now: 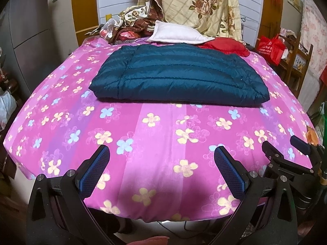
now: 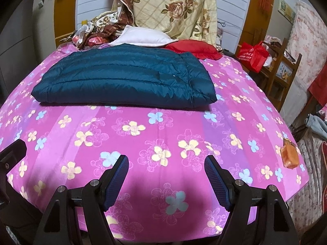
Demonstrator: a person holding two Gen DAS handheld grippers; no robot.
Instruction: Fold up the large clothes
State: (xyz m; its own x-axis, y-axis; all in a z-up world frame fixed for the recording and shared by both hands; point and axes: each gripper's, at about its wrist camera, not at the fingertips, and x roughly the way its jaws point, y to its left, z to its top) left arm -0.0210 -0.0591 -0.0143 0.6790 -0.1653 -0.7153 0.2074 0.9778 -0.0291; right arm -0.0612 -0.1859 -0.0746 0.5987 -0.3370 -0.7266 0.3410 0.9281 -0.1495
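Lying folded mid-bed, teal down jacket (image 1: 179, 77) runs long axis 9-to-3 on the pink sheet (image 1: 163, 134). Left tongs (image 1: 161, 153) and right tongs (image 2: 166, 161) wide, empty, side by side at 6, aimed at 12.

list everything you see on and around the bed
folded teal quilted down jacket: one, teal, flat mid-bed
pink flowered bedsheet: one, pink, covering bed
white flat pillow: one, white, behind jacket
red cushion: one, red, right of pillow
cream rose-print quilt: one, cream, against headboard
red shopping bag: one, red, on wooden chair at right
orange packet: one, orange, bed's right edge
left tongs: open, empty
right tongs: open, empty
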